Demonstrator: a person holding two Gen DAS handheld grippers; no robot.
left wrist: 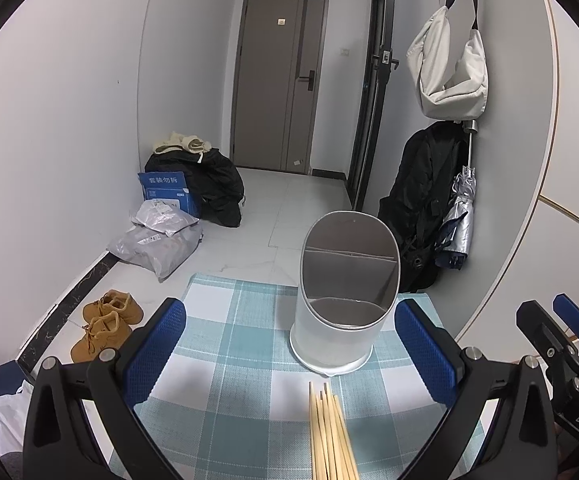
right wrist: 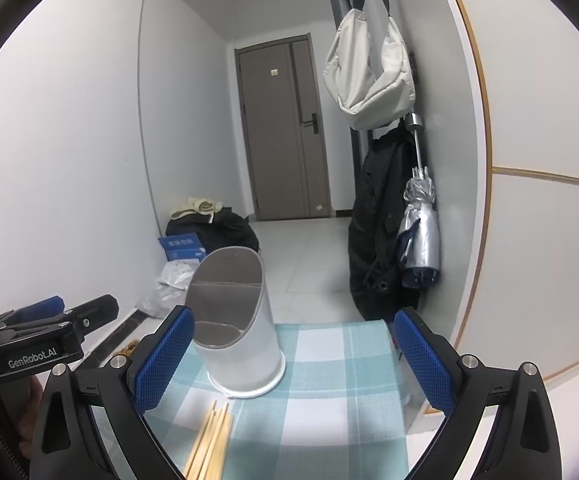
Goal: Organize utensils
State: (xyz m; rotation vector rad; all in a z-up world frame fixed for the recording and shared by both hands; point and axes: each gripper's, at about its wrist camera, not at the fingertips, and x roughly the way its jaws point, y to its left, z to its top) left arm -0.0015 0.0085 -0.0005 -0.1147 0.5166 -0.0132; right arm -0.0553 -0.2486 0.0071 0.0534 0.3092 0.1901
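We read this as a home entryway: grey front door (left wrist: 279,80) at the far end, white bag (left wrist: 449,68), black coat (left wrist: 421,200) and folded umbrella (left wrist: 459,216) hanging right of it, parcels (left wrist: 157,240) and tan shoes (left wrist: 105,324) on the floor to its left.

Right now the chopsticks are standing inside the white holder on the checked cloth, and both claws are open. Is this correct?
Not quite. The chopsticks lie flat on the checked cloth, in front of the white holder, which the left wrist view shows empty. The rest holds: the left claw and the right claw are both open.
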